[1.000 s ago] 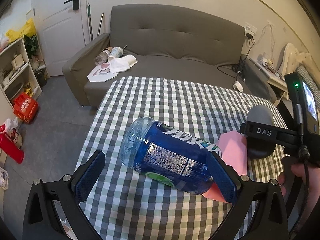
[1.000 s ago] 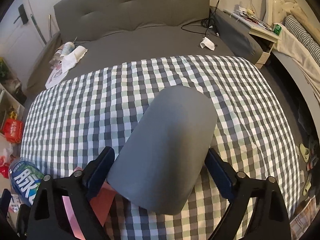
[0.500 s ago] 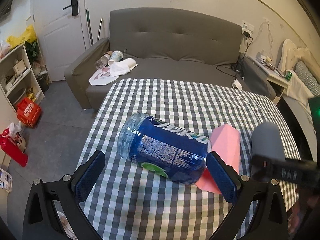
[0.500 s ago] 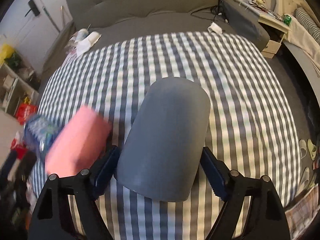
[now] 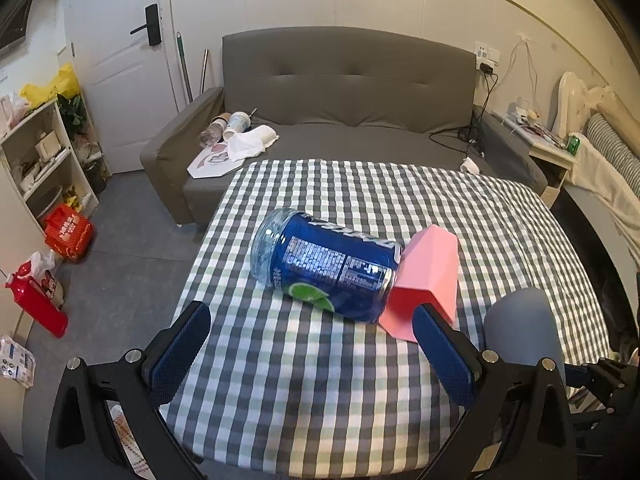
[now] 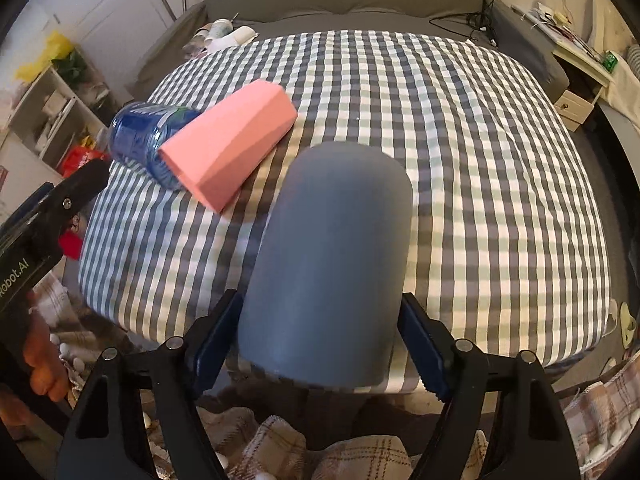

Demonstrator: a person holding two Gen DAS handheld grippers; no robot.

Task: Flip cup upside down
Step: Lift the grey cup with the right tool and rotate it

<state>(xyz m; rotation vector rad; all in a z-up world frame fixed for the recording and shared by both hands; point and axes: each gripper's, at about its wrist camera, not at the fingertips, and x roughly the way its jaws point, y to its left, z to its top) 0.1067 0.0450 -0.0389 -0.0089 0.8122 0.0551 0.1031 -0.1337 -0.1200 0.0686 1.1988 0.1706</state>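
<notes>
My right gripper [image 6: 320, 344] is shut on a grey-blue cup [image 6: 332, 256], its closed base pointing away from me over the near edge of the checked table [image 6: 460, 120]. The cup also shows in the left wrist view [image 5: 524, 328] at the lower right. My left gripper [image 5: 312, 352] is open and empty, low over the table's near left part, short of a blue bottle [image 5: 324, 264] that lies on its side. A pink cup [image 5: 432, 276] lies on its side against the bottle; both show in the right wrist view, pink cup [image 6: 232, 136], bottle [image 6: 140, 132].
A grey sofa [image 5: 344, 92] with cups and paper on it stands behind the table. A shelf [image 5: 36, 160] and red bags [image 5: 68, 232] are on the floor at left. A bedside table [image 5: 548, 148] and a bed are at right.
Both grippers have drawn back toward the table's near edge. The right one has carried the grey-blue cup back and lower. The bottle and pink cup stay on the table.
</notes>
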